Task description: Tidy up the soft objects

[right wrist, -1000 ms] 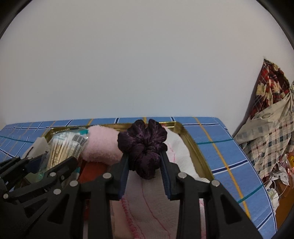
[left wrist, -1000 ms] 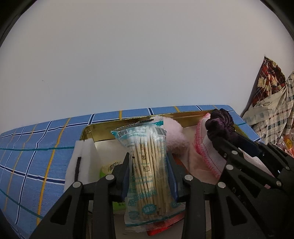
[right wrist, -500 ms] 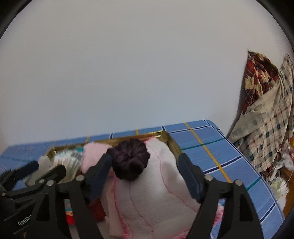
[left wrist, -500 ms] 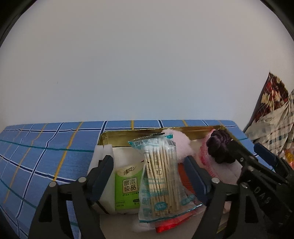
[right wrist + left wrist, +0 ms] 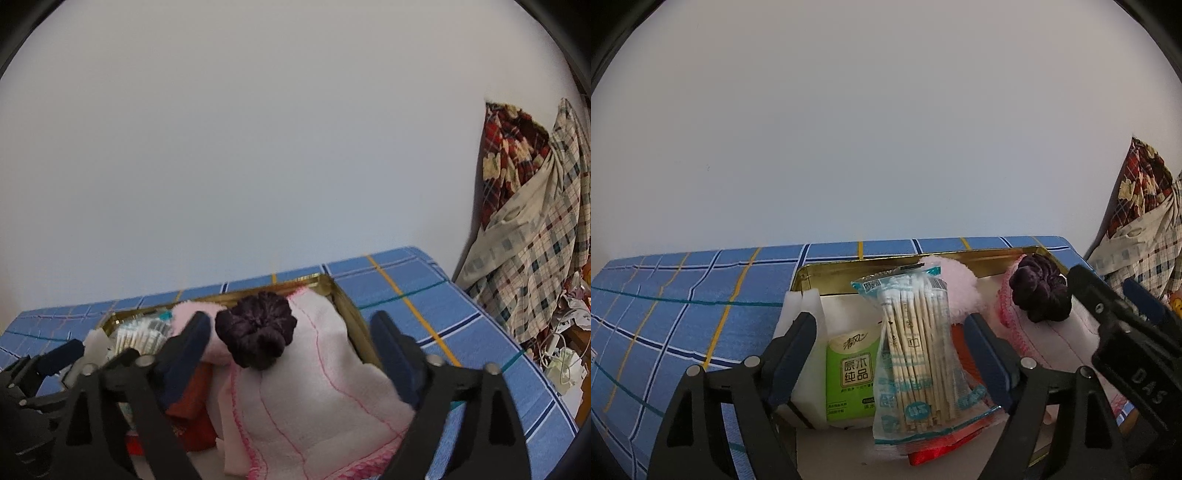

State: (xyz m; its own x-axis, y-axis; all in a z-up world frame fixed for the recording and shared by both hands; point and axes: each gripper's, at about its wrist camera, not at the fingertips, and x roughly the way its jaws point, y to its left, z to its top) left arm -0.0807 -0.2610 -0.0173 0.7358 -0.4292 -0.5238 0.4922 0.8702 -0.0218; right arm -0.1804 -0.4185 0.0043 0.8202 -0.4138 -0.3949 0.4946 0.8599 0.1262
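A gold tin tray [image 5: 812,275] [image 5: 349,306] sits on the blue checked cloth. Inside it a bag of cotton swabs [image 5: 916,350] leans upright next to a green tissue pack [image 5: 851,373] and a white foam block [image 5: 798,306]. My left gripper [image 5: 890,339] stands open around the swab bag without pressing it. A dark purple scrunchie [image 5: 256,336] [image 5: 1039,293] rests on a white towel with pink stitching [image 5: 314,391]. My right gripper [image 5: 290,339] is open and its jaws are still opening, the scrunchie lying free between them. A pink fluffy item [image 5: 955,284] lies behind.
A red item [image 5: 192,398] lies low in the tray under the towel and swabs. Patterned plaid fabric [image 5: 524,229] hangs at the right beyond the bed edge, with clutter [image 5: 561,354] below it. A bare white wall stands behind.
Both grippers opened: the left let go of the swab bag, the right let go of the scrunchie, which now rests on the towel. The right gripper rolled and drew back slightly.
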